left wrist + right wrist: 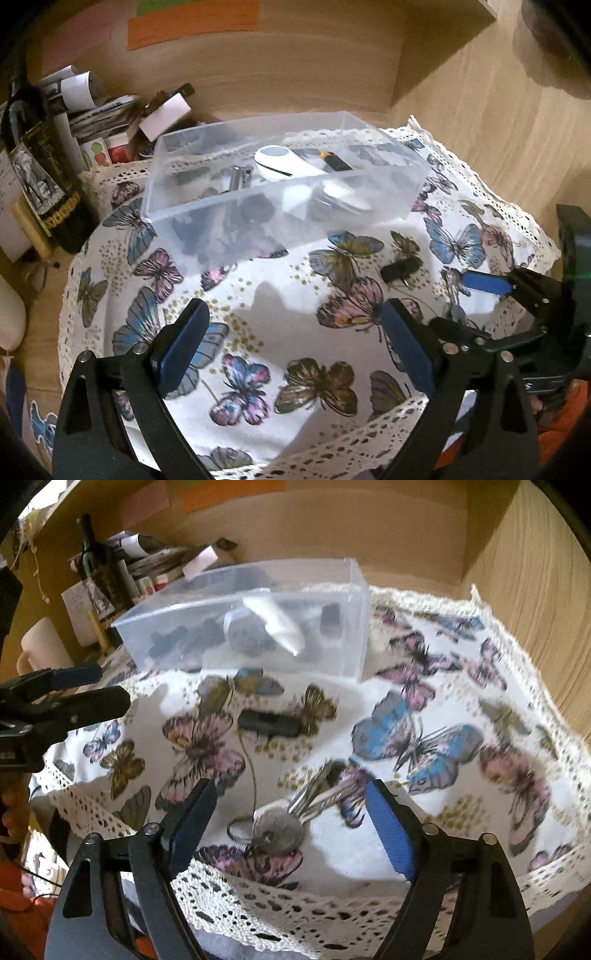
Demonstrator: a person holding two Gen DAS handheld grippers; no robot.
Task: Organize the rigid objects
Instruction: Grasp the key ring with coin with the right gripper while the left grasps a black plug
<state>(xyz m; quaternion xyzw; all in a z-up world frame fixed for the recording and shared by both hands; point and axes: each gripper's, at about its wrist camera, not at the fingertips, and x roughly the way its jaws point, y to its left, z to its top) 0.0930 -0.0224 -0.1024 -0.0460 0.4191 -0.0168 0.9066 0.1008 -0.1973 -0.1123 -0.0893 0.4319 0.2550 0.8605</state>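
Only the right wrist view shows the keys (295,812) whole, lying on the cloth (369,716) between the spread fingers of the right gripper (291,827); the left gripper (295,332) hangs open and empty, the box (280,184) straight ahead of it, the black clip (400,267) ahead to its right.

No text, brand or number was legible; the wine bottle (44,177) far left of the left gripper (295,354) bore a label with only an elephant picture discernible.
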